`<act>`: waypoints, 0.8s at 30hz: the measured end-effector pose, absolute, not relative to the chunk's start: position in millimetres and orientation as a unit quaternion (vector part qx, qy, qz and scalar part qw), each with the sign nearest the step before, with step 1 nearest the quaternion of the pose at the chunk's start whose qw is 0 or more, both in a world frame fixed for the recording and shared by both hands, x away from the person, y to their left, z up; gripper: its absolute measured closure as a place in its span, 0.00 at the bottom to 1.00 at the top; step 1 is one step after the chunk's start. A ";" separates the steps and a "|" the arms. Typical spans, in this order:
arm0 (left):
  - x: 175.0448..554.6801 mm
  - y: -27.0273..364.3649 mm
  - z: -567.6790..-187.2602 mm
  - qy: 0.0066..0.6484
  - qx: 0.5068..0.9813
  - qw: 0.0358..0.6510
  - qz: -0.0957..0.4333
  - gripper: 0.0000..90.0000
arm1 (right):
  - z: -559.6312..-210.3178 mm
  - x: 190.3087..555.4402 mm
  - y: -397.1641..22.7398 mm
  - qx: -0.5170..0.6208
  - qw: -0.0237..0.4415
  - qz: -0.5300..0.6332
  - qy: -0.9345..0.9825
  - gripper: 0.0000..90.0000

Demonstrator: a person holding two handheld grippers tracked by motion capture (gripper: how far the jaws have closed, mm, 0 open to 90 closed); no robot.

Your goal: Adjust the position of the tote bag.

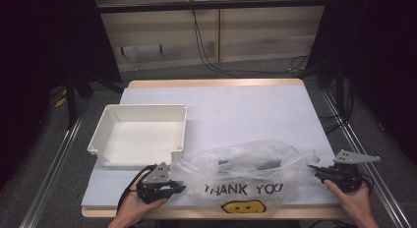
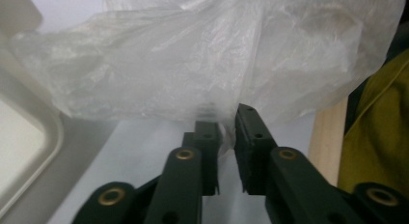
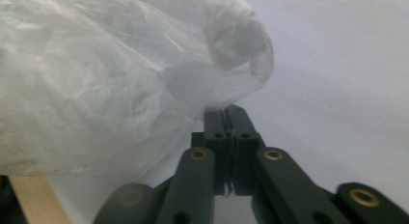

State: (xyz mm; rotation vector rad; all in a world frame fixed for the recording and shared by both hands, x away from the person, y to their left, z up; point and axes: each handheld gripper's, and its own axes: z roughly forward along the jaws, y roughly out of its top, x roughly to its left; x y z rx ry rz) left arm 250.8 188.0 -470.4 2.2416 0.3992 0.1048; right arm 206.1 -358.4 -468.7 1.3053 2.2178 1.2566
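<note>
Two claws flank the plastic bag [image 1: 243,176]: right claw [image 3: 225,113] pinches its edge, left claw [image 2: 226,125] slightly apart w/ film between.

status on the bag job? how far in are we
Early. Done: each gripper is at one end of the plastic bag, which lies at the table's near edge. In hand: the right gripper is shut on the bag's film; the left gripper has a narrow gap between its jaws, with film in it but not clamped. Left: grey items sit inside the bag; the white tray is empty.
</note>
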 end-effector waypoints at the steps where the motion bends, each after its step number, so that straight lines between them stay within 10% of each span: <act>1: 250.1 190.2 -468.8 0.162 0.890 0.424 0.040 0.85 | -467.9 203.8 -359.4 0.452 0.140 0.440 0.764 0.95; 24: 239.9 225.0 -432.2 0.214 0.818 0.530 0.065 0.65 | -421.5 167.4 -375.1 0.422 0.174 0.526 0.717 0.72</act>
